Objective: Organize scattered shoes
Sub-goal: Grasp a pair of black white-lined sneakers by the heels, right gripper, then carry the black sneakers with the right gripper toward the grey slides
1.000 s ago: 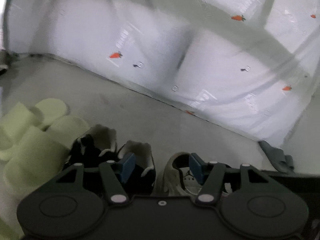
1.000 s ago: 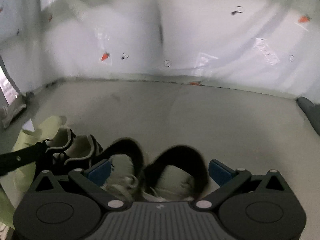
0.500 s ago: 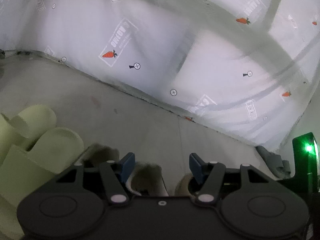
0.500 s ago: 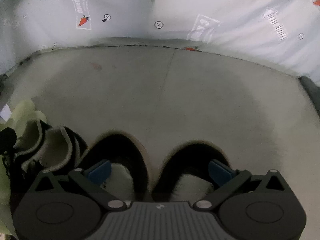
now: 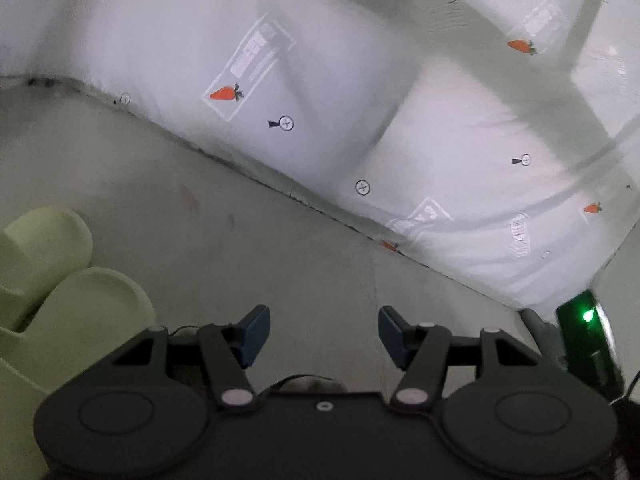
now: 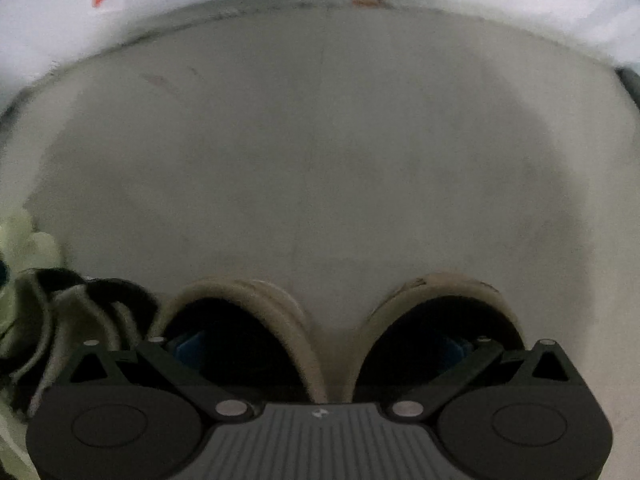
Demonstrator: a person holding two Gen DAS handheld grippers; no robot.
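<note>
A pair of dark shoes with cream soles stands side by side on the floor in the right wrist view, the left shoe [image 6: 244, 312] and the right shoe [image 6: 444, 304]. My right gripper [image 6: 322, 346] is open wide just above them, one blue pad over each shoe. Black-and-white shoes [image 6: 80, 312] lie to their left. Pale green slippers [image 5: 60, 280] sit at the left in the left wrist view. My left gripper [image 5: 322, 332] is open over bare floor and holds nothing. A sliver of a shoe [image 5: 304, 382] shows behind its body.
A white sheet printed with carrots [image 5: 360, 100] hangs along the far edge of the grey floor [image 6: 320, 140]. A dark device with a green light [image 5: 588, 316] and a grey object [image 5: 540, 324] are at the right in the left wrist view.
Both grippers moved forward and lower. The black-and-white shoes slid out of the left wrist view beneath the gripper. The dark pair now fills the bottom of the right wrist view.
</note>
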